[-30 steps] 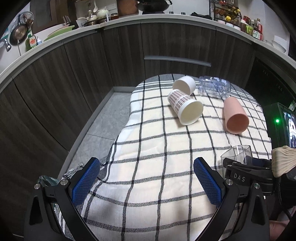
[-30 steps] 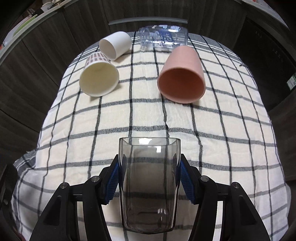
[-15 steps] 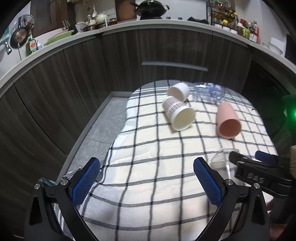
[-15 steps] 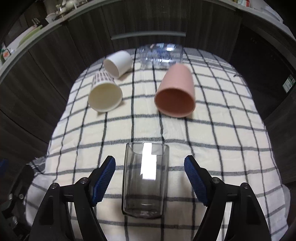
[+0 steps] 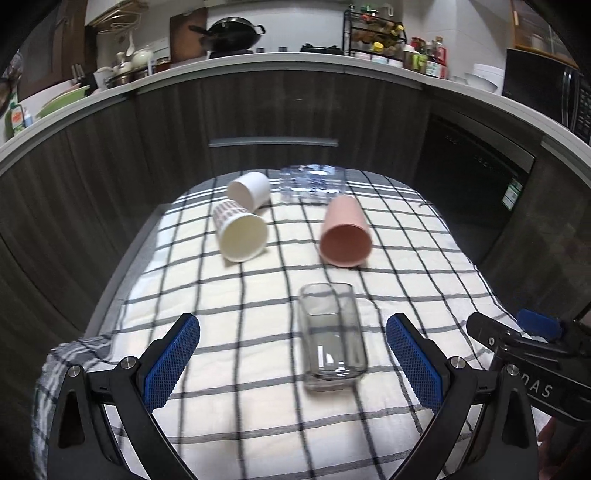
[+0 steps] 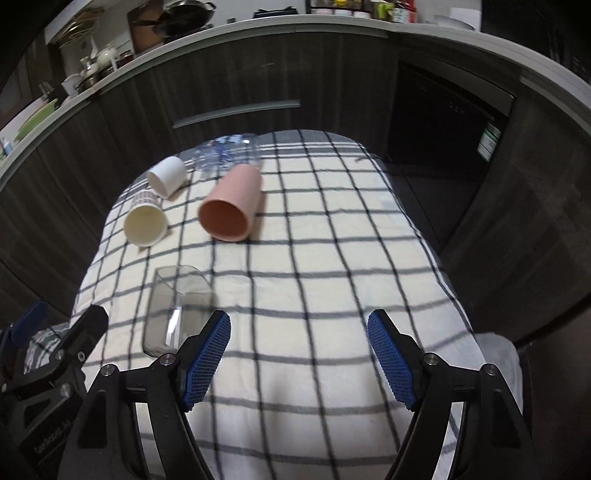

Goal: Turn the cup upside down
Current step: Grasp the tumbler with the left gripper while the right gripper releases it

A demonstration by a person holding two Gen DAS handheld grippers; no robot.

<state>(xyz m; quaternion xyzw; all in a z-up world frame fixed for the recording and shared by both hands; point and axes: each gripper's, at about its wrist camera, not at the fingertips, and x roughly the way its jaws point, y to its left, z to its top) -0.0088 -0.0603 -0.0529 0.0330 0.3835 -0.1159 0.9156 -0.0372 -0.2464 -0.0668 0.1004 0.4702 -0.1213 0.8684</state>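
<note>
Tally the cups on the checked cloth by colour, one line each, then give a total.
Clear glass cups: 1
Pink cups: 1
White cups: 1
Cream patterned paper cups: 1
Clear blue-printed cups: 1
Total: 5

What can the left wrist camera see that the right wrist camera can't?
Only the left wrist view shows the spice rack on the counter and the whole black microwave at far right.

Only the right wrist view shows the bare checked tablecloth's right side down to its drooping corner.

Both show the clear square-sided glass cup, the pink plastic cup, the cream paper cup, the small white cup, the clear bottle and the black wok. Both pairs of jaws are open: left gripper, right gripper.
</note>
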